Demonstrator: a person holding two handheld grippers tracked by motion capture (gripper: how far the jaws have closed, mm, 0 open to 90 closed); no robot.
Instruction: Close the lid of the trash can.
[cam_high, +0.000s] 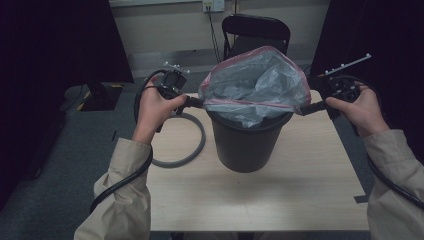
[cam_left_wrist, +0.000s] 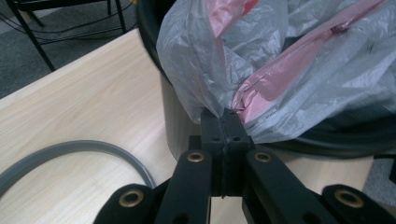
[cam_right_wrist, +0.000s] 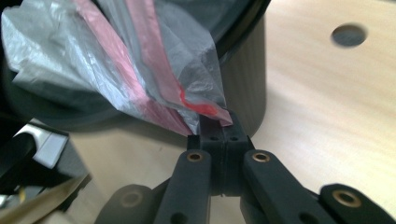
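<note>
While the left gripper (cam_left_wrist: 225, 122) and right gripper (cam_right_wrist: 221, 125) each pinch the rim of the grey bin liner (cam_high: 255, 82) above the black bin (cam_high: 246, 142), the person should lower both evenly, stretching it over the rim.

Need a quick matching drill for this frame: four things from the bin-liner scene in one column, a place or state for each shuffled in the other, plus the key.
Things
1. bin liner
2. black bin
3. grey ring
4. folding chair

Places or states
A. lies flat on the table, left of the bin in the high view
B. stands on the floor beyond the table's far edge
C. pinched at opposite rim edges by the left gripper and the right gripper
D. stands upright on the table

Pairs: 1-C, 2-D, 3-A, 4-B
</note>
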